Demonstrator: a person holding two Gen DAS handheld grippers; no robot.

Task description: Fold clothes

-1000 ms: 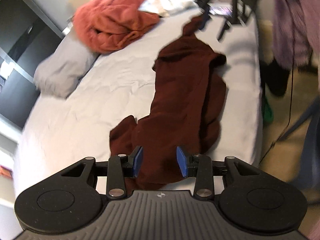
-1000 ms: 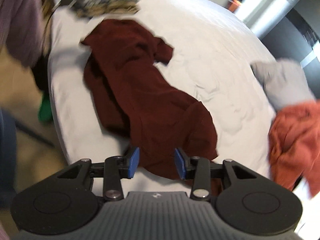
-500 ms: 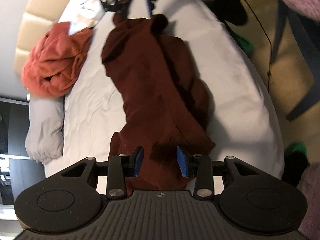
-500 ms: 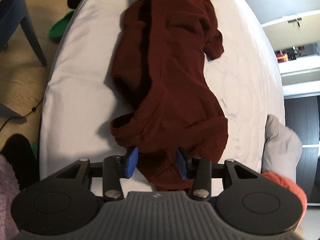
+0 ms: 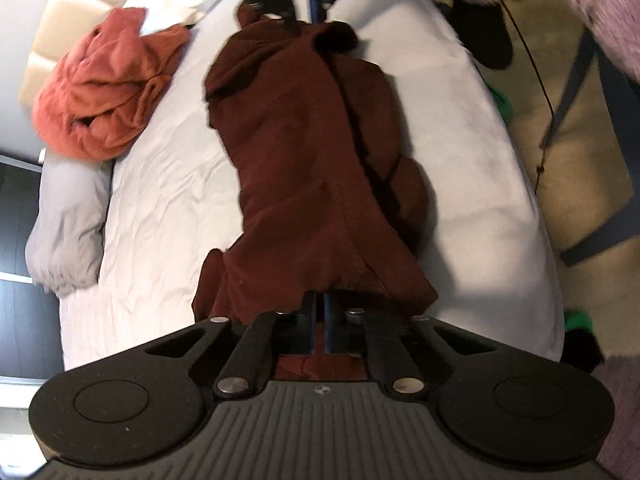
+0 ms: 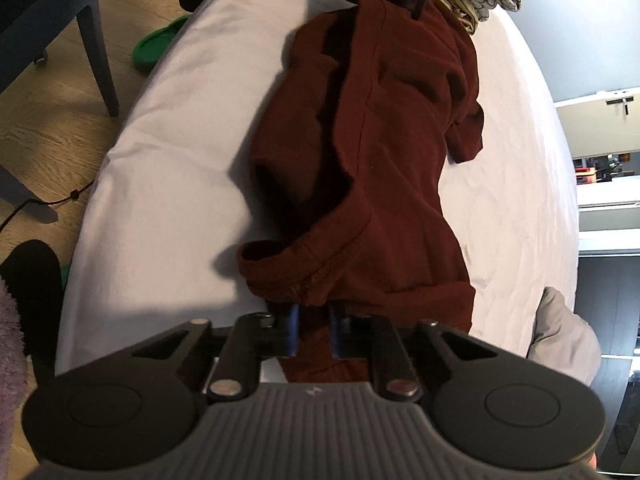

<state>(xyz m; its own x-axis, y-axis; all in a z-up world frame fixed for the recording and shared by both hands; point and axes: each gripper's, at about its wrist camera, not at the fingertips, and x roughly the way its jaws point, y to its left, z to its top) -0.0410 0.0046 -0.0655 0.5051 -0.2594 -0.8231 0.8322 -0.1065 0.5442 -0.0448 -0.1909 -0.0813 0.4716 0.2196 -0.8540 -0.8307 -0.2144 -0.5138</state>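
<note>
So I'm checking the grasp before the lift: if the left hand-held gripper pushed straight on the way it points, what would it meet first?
The dark red garment. The left hand-held gripper is already shut on its near edge, so going on would press the cloth into the white bed sheet just beneath, as far as depth can be judged.

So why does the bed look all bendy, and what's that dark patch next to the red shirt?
Left wrist view: the fisheye lens curves the bed, and the edges smear. Right wrist view: same bend; the dark patch is the red shirt casting its shadow on the sheet.
</note>
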